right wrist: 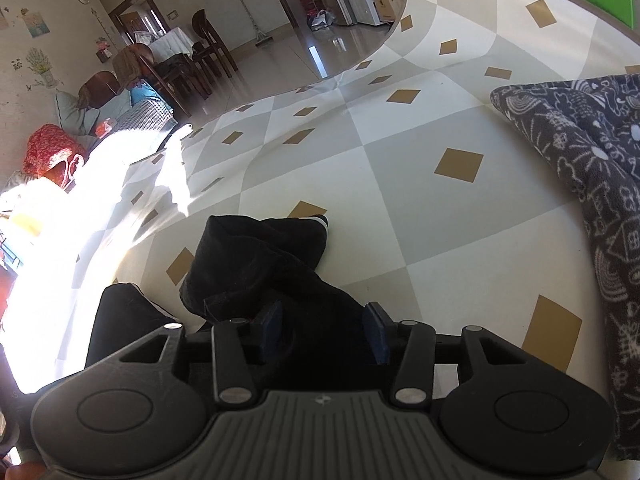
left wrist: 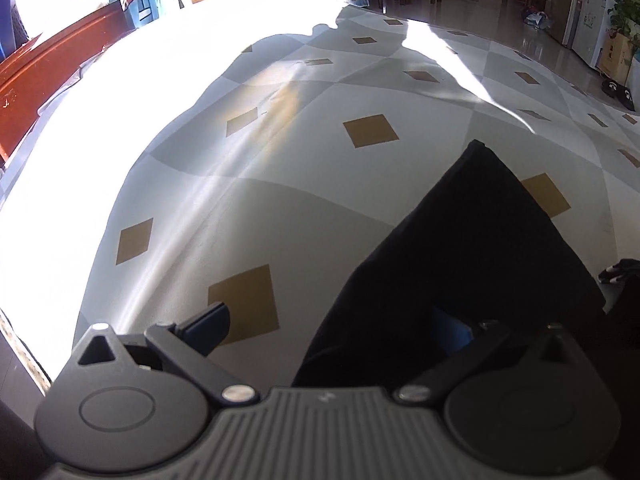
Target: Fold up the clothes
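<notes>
The right gripper (right wrist: pixel 324 330) straddles a black garment (right wrist: pixel 256 264) on the checkered mat (right wrist: pixel 400 184), jaws apart

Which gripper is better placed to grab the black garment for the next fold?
Right. The right gripper has its open fingers on either side of the black garment. The left gripper is spread wide, mostly over bare tablecloth.

Hard sunlight washes out one side of a surface covered in a grey-and-white checked sheet (left wrist: pixel 280 200) with tan diamonds. Beyond it lie a glossy tiled floor (right wrist: pixel 320 44), dark wooden dining chairs (right wrist: pixel 208 40) and a white fridge (left wrist: pixel 596 20).
</notes>
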`<state>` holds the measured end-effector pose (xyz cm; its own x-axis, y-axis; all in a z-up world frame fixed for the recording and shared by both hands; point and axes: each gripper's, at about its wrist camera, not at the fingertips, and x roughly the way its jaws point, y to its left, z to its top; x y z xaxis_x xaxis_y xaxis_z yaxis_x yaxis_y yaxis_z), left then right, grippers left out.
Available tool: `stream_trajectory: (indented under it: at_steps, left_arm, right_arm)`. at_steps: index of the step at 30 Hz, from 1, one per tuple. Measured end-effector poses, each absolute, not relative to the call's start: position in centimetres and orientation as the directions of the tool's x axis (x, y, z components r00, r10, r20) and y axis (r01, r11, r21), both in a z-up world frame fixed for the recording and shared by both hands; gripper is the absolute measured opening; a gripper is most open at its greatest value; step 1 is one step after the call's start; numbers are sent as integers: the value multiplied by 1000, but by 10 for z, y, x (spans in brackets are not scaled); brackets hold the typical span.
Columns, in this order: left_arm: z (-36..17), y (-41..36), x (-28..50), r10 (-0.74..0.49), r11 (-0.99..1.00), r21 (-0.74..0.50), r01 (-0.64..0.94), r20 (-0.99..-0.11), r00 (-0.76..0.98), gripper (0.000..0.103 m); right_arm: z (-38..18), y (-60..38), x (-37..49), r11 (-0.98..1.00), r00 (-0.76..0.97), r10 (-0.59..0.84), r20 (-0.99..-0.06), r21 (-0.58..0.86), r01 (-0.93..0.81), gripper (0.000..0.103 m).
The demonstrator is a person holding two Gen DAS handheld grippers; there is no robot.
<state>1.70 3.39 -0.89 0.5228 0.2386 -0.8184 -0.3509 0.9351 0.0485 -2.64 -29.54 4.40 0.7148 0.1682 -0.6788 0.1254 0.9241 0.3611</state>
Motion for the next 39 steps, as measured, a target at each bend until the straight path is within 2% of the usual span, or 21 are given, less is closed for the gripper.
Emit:
stream_trajectory:
  at_steps: [5,11,21,31,33,35,39]
  left_arm:
    - [1,31,15,188,947,2,-322,-814,549,103]
    - [9,0,15,86,985,-21,-172,-802,592,103]
    - [-4,-15,19,75,993,7,-119,-813,578,103]
    - [-10,-12,19,58,994,-9,-112,-815,577,103]
    - [-10,-12,20,59,993,-9,-115,-814,578,103]
    - [-10,-12,20,65,993,-6,-120,-812,579,103]
    - [-11,-11,22,100,989,17,-147,-809,580,103]
  right_arm:
    - [63,-281,-30,945,765,193,-615,327,24,46]
    - [64,-265,-21,948,755,250,-606,313,-63,48]
    - [54,-232,5,983,757,186,-626,109,-151,52]
    - [27,-211,23,978,714,166,-680,22,-206,55]
    - [23,-208,23,979,718,145,-681,-6,-203,46]
    - [21,-210,23,981,713,151,-685,15,-193,31]
    - [21,-218,21,987,728,145,-670,47,-153,19]
